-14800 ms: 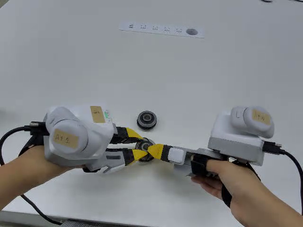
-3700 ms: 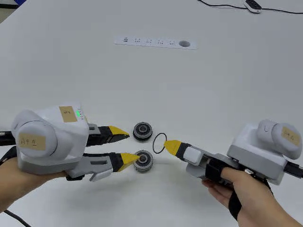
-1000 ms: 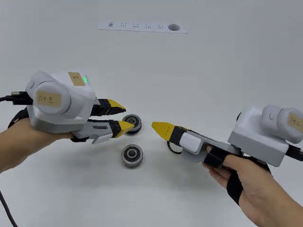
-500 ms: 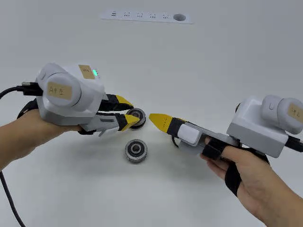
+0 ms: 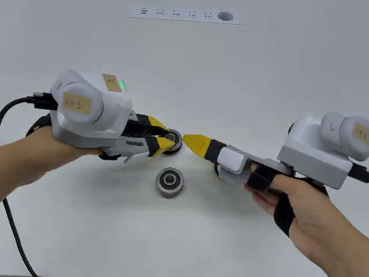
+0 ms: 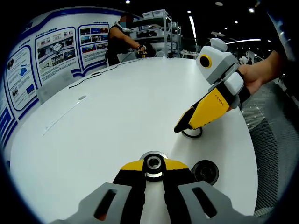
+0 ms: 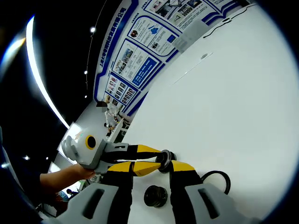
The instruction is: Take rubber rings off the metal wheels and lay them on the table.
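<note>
Head view first. The left gripper (image 5: 164,139) comes in from 9 o'clock, clamped tight on a wheel (image 5: 173,140), its yellow tips pinching it from both sides just above the table (image 5: 259,75). The right gripper (image 5: 193,142) reaches in from 3 o'clock, with its yellow tip right beside that wheel. A loose wheel (image 5: 170,182) lies flat on the table at 6 o'clock from the held one, a little apart. A power strip (image 5: 184,14) sits way out at 12 o'clock.

In the left gripper view, the held wheel (image 6: 153,164) sits dead centre between the two yellow tips, hub facing the camera. The loose wheel (image 6: 204,171) is at 3 o'clock from it, near. The right gripper (image 6: 181,127) pokes in at 1 o'clock, and a black ring (image 6: 191,135) lies flat on the table right under its tip. There are wall posters and a person way off at 12 o'clock.

In the right gripper view, the right gripper's jaws look parted with nothing between them. You can see the loose wheel (image 7: 155,196) on the table through the gap, down at 6 o'clock. The left gripper (image 7: 156,158) enters from 9 o'clock with the held wheel (image 7: 164,157) at its tips. The ring (image 7: 216,173) lies at 4 o'clock from that wheel, just outside the right-hand jaw.
</note>
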Motion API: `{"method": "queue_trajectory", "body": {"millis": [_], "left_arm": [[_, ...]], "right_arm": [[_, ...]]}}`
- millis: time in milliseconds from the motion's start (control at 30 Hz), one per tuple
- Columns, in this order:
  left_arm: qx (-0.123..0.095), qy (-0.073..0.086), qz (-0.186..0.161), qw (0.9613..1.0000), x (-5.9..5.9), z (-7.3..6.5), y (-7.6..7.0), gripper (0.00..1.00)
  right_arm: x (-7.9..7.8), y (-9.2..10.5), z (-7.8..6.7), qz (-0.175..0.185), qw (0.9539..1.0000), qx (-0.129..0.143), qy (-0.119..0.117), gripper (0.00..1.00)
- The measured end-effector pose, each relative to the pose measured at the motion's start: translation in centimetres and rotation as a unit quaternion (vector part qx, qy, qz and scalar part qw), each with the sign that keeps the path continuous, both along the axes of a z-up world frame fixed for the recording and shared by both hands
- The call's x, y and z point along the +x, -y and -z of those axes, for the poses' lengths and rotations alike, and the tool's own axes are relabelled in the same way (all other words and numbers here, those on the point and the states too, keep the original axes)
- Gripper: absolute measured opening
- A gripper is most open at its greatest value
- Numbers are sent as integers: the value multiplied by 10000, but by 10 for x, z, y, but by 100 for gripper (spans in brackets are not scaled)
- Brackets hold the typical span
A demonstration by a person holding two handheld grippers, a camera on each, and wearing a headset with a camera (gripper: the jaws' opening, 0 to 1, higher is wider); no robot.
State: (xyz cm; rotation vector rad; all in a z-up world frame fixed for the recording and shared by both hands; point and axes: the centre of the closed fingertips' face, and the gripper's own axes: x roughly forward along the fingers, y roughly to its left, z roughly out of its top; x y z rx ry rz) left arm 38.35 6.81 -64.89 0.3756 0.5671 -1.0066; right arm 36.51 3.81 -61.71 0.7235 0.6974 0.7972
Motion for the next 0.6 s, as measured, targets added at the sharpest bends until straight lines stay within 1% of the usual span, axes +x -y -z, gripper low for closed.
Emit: {"method": "queue_trajectory", "body": {"millis": [100, 233, 300, 400, 433, 600], "left_arm": [[29, 25, 59, 10000, 1, 0, 0, 14], [69, 19, 115, 9999, 1, 0, 0, 13], [68, -14, 95, 9999, 1, 0, 0, 13], [94, -8, 112, 9999, 1, 1, 1, 13], [80, -13, 104, 9999, 1, 1, 0, 13], [36, -29, 57, 10000, 1, 1, 0, 13]], "right_arm": [[1, -3, 1, -35, 10000, 4, -12, 33], [4, -8, 4, -91, 10000, 8, -31, 38], [5, -11, 6, -108, 9999, -3, -52, 42], [8, -14, 11, -131, 9999, -36, -69, 50], [9, -16, 11, -159, 9998, -33, -73, 51], [9, -26, 11, -290, 9995, 33, -87, 53]]}}
